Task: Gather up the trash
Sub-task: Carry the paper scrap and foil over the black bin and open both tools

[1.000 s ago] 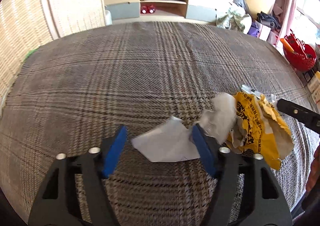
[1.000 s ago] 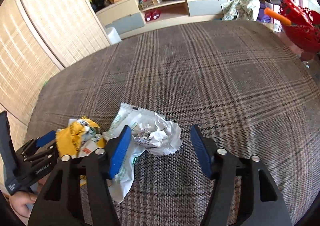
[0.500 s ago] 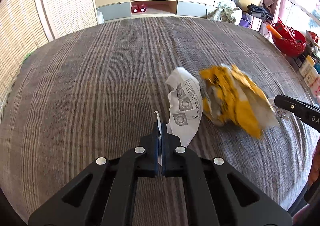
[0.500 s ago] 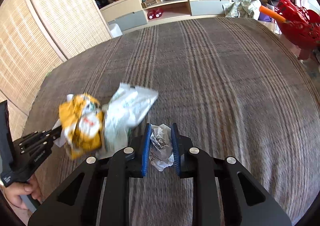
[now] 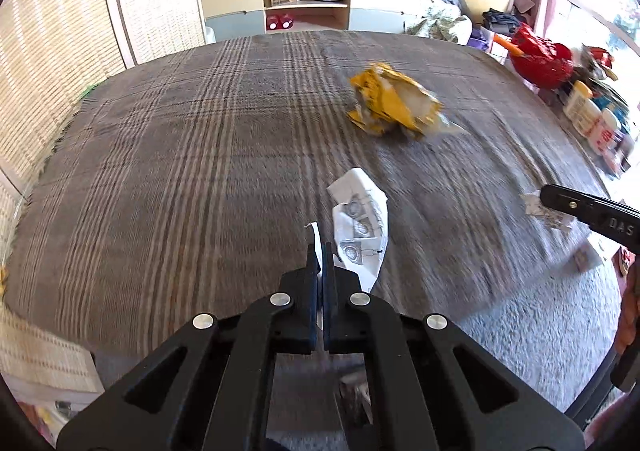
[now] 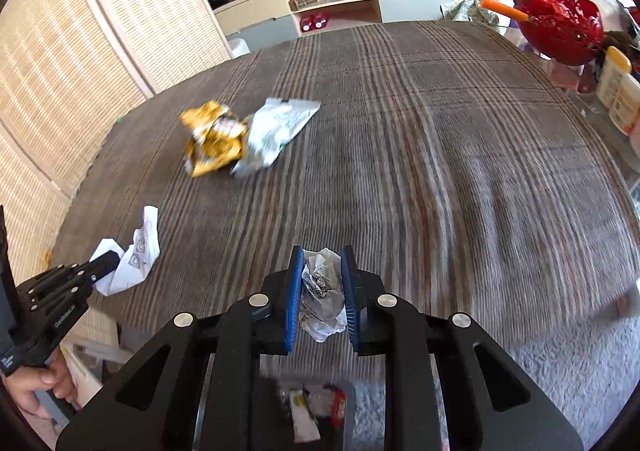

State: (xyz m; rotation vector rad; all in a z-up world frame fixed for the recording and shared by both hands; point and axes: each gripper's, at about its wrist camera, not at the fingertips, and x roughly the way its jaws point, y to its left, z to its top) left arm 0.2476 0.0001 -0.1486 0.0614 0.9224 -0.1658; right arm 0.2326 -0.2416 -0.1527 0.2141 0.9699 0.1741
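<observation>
My left gripper (image 5: 319, 247) is shut on a white printed paper scrap (image 5: 362, 229), which hangs off its right side above the near edge of the plaid bed cover (image 5: 200, 155). My right gripper (image 6: 320, 253) is shut on a crumpled printed paper wad (image 6: 322, 291). In the right wrist view the left gripper (image 6: 106, 261) and its paper scrap (image 6: 134, 255) show at lower left. A yellow crumpled wrapper (image 5: 390, 103) lies farther back on the cover, and next to it a white plastic wrapper (image 6: 280, 127).
Below the fingers a bin with wrappers (image 6: 316, 407) sits on a grey rug (image 6: 540, 379). A red basket (image 6: 560, 27) and bottles (image 5: 592, 119) stand at right. Woven panels (image 5: 52, 51) line the left, a TV shelf (image 5: 304, 7) the back.
Both grippers closed, the left on the white paper, the right on the crumpled wad, and pulled back toward the bed's near edge. The yellow wrapper and plastic wrapper stayed behind on the cover.
</observation>
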